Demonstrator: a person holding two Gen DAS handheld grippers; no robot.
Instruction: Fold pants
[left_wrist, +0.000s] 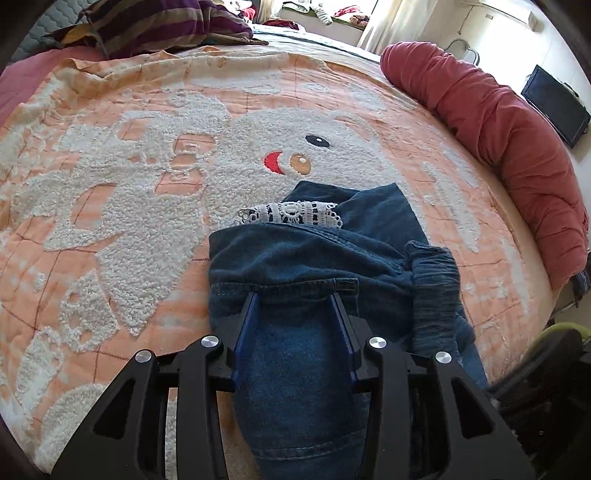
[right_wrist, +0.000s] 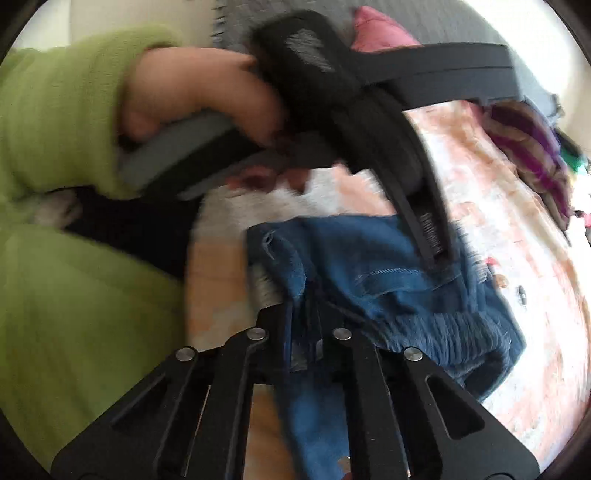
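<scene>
The blue denim pants (left_wrist: 314, 254) lie bunched and partly folded on a peach bedspread (left_wrist: 122, 206) with a fluffy white figure, near the edge closest to the left wrist camera. A strip of white lace trim (left_wrist: 291, 213) shows at the fold on the far side of the heap, and a gathered, ribbed waistband (left_wrist: 436, 295) hangs down the right side of it.

The left gripper (left_wrist: 295, 299) has its fingers spread apart, with denim lying between them and passing under the tips at a stitched seam; nothing is pinched there.

In the right wrist view, the right gripper (right_wrist: 306, 310) has its fingers drawn close together with a fold of the pants (right_wrist: 369, 266) caught between them; the cloth runs down between the fingers toward the camera. This view is smeared by motion, so the exact pinch is hard to make out.

Above the pants there, the person's left hand (right_wrist: 207, 96), in a green sleeve (right_wrist: 62, 110), grips the dark handle of the other gripper, whose finger reaches down onto the denim.

A red rolled duvet (left_wrist: 491, 125) lines the far right edge of the bed, and a purple striped pillow (left_wrist: 166, 26) sits at the far left corner, cut off by the frame.
</scene>
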